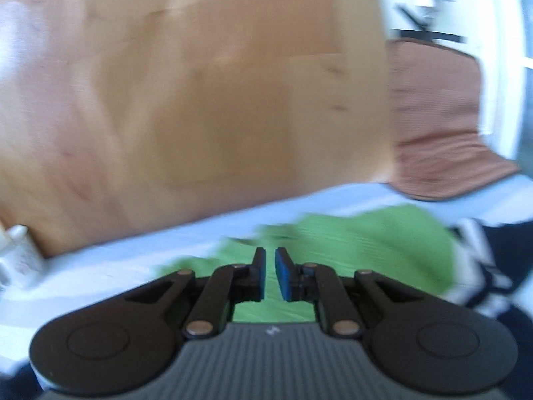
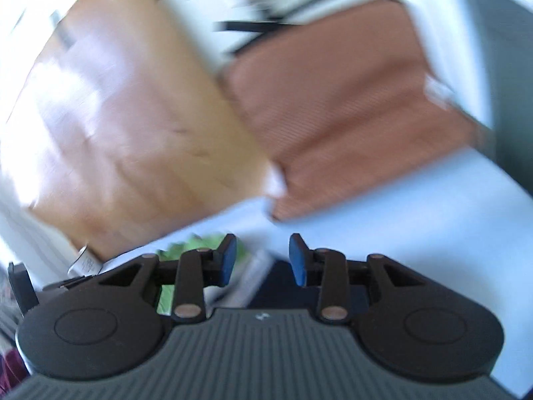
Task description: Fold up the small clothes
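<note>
A green garment (image 1: 366,250) lies crumpled on the pale blue-white surface (image 1: 133,253), right in front of my left gripper (image 1: 269,271). The left jaws stand a narrow gap apart with nothing between them. A dark and white striped garment (image 1: 483,260) lies to the right of the green one. In the right wrist view my right gripper (image 2: 263,258) is open and empty above the same surface (image 2: 399,220). A bit of the green garment (image 2: 200,245) shows behind its left finger, and the dark garment (image 2: 283,286) lies under the jaws. Both views are blurred.
A wooden headboard or panel (image 1: 200,100) stands behind the surface. A brown cushion (image 1: 439,116) sits at the right, also large in the right wrist view (image 2: 349,106). A white cup-like object (image 1: 20,256) stands at the far left.
</note>
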`<state>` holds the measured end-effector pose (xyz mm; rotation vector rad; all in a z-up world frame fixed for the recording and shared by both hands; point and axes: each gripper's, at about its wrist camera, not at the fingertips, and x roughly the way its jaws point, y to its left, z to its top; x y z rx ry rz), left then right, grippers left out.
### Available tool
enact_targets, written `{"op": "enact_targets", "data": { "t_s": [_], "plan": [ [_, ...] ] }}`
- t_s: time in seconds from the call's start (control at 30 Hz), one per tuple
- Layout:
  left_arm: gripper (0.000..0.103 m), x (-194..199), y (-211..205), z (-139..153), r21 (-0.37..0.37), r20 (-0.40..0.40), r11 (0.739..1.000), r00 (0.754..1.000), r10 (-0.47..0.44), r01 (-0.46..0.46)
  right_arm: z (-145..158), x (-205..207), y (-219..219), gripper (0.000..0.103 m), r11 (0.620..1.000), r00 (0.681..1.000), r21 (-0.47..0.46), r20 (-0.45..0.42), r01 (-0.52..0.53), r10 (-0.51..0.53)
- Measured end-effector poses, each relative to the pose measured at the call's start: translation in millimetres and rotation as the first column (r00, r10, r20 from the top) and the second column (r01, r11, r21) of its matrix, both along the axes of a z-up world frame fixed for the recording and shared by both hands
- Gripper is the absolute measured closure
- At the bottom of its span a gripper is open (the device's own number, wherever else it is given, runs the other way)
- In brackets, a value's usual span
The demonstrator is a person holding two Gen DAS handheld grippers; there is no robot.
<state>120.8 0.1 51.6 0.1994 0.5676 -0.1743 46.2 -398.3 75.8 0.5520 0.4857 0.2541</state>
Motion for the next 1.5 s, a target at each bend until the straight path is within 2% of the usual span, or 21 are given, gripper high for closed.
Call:
{"op": "enact_targets", "data": {
  "t_s": [0.07,0.2,0.27,0.43,0.47,0.53,0.6,0.67,0.73,0.77,0.9,1.0,1.03,1.07,1.17,1.2,1.27,1.3,1.33,1.4,1.5],
  "plan": [
    [0.093,-5.8,-18.3,-10.1,-0.014,-0.012,0.999,0.999,-0.037,0.037,-19.2,-36.9,-11.1,0.065,0.997,0.997,0.023,-0.023,0.074,-0.073],
    [0.093,-9.8,-46.1,-32.6,-0.036,-0.054,0.996,0.995,-0.081,0.079,-35.5,-87.1,-28.0,0.063,0.974,0.975,-0.046,-0.002,0.221,-0.221],
    [0.093,-17.3,-55.7,-45.9,-0.025,-0.066,0.997,0.995,-0.077,0.075,-45.7,-93.8,-29.0,0.054,0.965,0.967,-0.072,-0.012,0.253,-0.254],
    [0.092,-16.1,-60.8,-63.0,-0.029,-0.077,0.996,0.993,-0.091,0.089,-65.9,-80.2,-38.0,0.051,0.952,0.957,-0.119,-0.029,0.282,-0.287],
    [0.092,-15.6,-60.0,-63.6,-0.030,-0.086,0.996,0.992,-0.090,0.088,-68.9,-72.3,-37.4,0.059,0.950,0.959,-0.153,-0.038,0.270,-0.279],
    [0.092,-16.5,-59.6,-64.7,-0.033,-0.086,0.996,0.993,-0.086,0.083,-71.9,-58.6,-29.5,0.093,0.959,0.976,-0.194,-0.036,0.206,-0.217],
    [0.092,-18.2,-60.7,-66.2,-0.025,-0.082,0.997,0.993,-0.080,0.078,-59.9,-57.8,-25.7,0.093,0.906,0.967,-0.341,0.045,0.251,-0.251],
    [0.091,-19.1,-64.5,-67.9,-0.006,-0.077,0.997,0.994,-0.077,0.076,-41.8,-59.0,-25.1,0.093,0.782,0.934,-0.510,0.181,0.357,-0.308],
    [0.091,-19.4,-67.7,-68.4,0.018,-0.070,0.997,0.995,-0.075,0.076,-30.2,-60.2,-26.3,0.093,0.641,0.891,-0.620,0.298,0.453,-0.342],
    [0.091,-19.8,-68.5,-68.7,0.027,-0.068,0.997,0.995,-0.076,0.078,-28.2,-60.3,-28.5,0.093,0.595,0.881,-0.650,0.333,0.473,-0.337],
    [0.091,-19.7,-70.0,-69.4,0.046,-0.062,0.996,0.995,-0.075,0.078,-48.0,-54.6,-36.5,0.093,0.562,0.903,-0.710,0.282,0.424,-0.325],
    [0.090,-19.1,-68.9,-69.1,0.044,-0.063,0.996,0.995,-0.073,0.075,-73.9,-54.3,-41.2,0.088,0.594,0.925,-0.721,0.182,0.356,-0.334],
    [0.089,-18.9,-68.4,-69.1,0.043,-0.063,0.996,0.995,-0.072,0.075,-79.2,-55.1,-42.6,0.077,0.612,0.927,-0.712,0.153,0.343,-0.341],
    [0.088,-18.4,-68.3,-69.2,0.043,-0.064,0.996,0.995,-0.071,0.074,-81.1,-58.2,-44.6,0.062,0.621,0.923,-0.703,0.138,0.347,-0.359],
    [0.086,-18.2,-68.2,-68.9,0.045,-0.063,0.997,0.996,-0.065,0.068,-69.6,-82.3,-50.2,0.056,0.664,0.893,-0.616,0.161,0.424,-0.421],
    [0.086,-18.2,-68.3,-68.8,0.043,-0.063,0.997,0.996,-0.063,0.066,-64.8,-90.2,-55.8,0.055,0.718,0.891,-0.543,0.150,0.436,-0.428],
    [0.085,-17.7,-67.3,-68.5,0.037,-0.065,0.997,0.996,-0.061,0.063,-57.9,-104.9,-69.7,0.056,0.868,0.913,-0.285,0.104,0.407,-0.394],
    [0.084,-17.4,-67.1,-68.4,0.034,-0.066,0.998,0.996,-0.060,0.062,-58.9,-107.7,-76.3,0.056,0.923,0.932,-0.131,0.077,0.362,-0.354],
    [0.084,-17.2,-66.9,-68.4,0.031,-0.066,0.998,0.996,-0.059,0.061,-62.0,-107.0,-80.7,0.056,0.944,0.942,-0.004,0.056,0.330,-0.330],
    [0.084,-17.0,-66.9,-68.4,0.028,-0.067,0.998,0.996,-0.056,0.058,-72.3,-97.3,-86.4,0.055,0.928,0.943,0.183,0.007,0.325,-0.332],
    [0.081,-17.1,-65.7,-68.3,0.025,-0.067,0.998,0.996,-0.052,0.054,-93.4,-69.0,-95.8,0.054,0.846,0.930,0.391,-0.096,0.363,-0.355]
  ]
}}
